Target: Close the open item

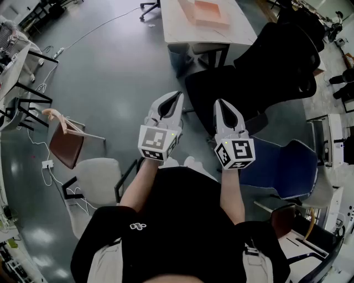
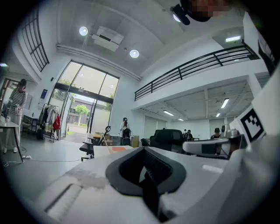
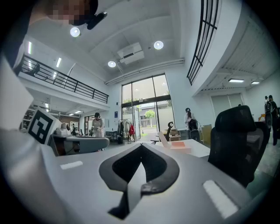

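A shallow pink-orange box (image 1: 207,14) lies with its lid open on a white table (image 1: 177,27) at the far side of the room; it also shows as the box (image 3: 180,145) in the right gripper view and as an orange patch (image 2: 118,149) in the left gripper view. I hold both grippers side by side in front of my chest, well short of the table. The left gripper (image 1: 178,95) (image 2: 142,149) has its jaws together with nothing between them. The right gripper (image 1: 219,102) (image 3: 141,145) is shut and empty too.
A black office chair (image 1: 276,61) stands between me and the table, to the right. A blue chair (image 1: 287,166) is at my right. A brown chair (image 1: 66,146) and a grey chair (image 1: 99,177) are at my left. Cables run over the grey floor (image 1: 110,66). People stand far off.
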### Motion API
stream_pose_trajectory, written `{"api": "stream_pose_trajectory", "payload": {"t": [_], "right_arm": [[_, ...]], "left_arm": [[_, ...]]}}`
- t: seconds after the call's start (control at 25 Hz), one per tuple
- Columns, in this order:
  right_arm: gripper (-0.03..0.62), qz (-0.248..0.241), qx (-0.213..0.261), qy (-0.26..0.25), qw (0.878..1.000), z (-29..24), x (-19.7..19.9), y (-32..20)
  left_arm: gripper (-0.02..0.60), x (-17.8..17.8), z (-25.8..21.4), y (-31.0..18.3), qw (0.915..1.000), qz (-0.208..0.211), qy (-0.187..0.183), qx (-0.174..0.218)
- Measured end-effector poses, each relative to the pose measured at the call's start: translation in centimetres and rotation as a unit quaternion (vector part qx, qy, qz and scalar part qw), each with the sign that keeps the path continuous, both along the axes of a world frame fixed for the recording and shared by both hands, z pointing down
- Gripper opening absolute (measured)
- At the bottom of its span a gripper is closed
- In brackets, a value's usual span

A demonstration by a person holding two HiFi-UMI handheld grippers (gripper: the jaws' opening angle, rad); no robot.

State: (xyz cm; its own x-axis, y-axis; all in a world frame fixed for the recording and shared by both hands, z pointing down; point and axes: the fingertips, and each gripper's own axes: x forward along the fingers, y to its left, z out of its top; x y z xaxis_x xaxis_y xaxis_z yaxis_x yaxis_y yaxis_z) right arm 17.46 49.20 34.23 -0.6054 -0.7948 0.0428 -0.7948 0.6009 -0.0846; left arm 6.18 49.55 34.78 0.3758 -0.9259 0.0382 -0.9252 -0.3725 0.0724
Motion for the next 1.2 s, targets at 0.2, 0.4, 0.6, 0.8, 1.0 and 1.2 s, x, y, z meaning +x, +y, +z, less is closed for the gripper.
{"api": "stream_pose_trajectory", "payload": {"t": [0.2,0.4,0.6,0.8,1.0,1.2], "right_arm": [[-0.009,-0.004,-0.001,-0.013,1.0,0.2,-1.3,-0.9],[-0.009,0.013,-0.013,-0.029,0.999,0.5,-2.8,-2.3],[-0.009,0.01,-0.001,-0.023,1.0,0.1,-5.3,-2.2],[-0.009,0.018,-0.003,-0.011,1.0,0.9,-5.9,-2.8],[-0.009,0.026,0.001,-0.009,1.0,1.1,-5.6,-6.1],[-0.009,0.037,-0.006,-0.016,0.999,1.9,-4.8,-12.9]], "left_arm": [[0.002,-2.3,0.3,-0.2,0.9999,-0.015,0.003,-0.002],[0.002,-5.0,0.8,-0.2,0.9996,-0.025,0.007,-0.005],[0.002,-7.6,1.3,-0.5,0.9992,-0.028,0.024,-0.011],[0.002,-8.3,2.5,-1.4,0.9988,-0.02,0.039,-0.022],[0.002,-8.5,3.2,-4.8,0.9987,-0.013,0.043,-0.026],[0.002,-8.4,3.7,-11.5,0.9985,-0.005,0.042,-0.033]]}}
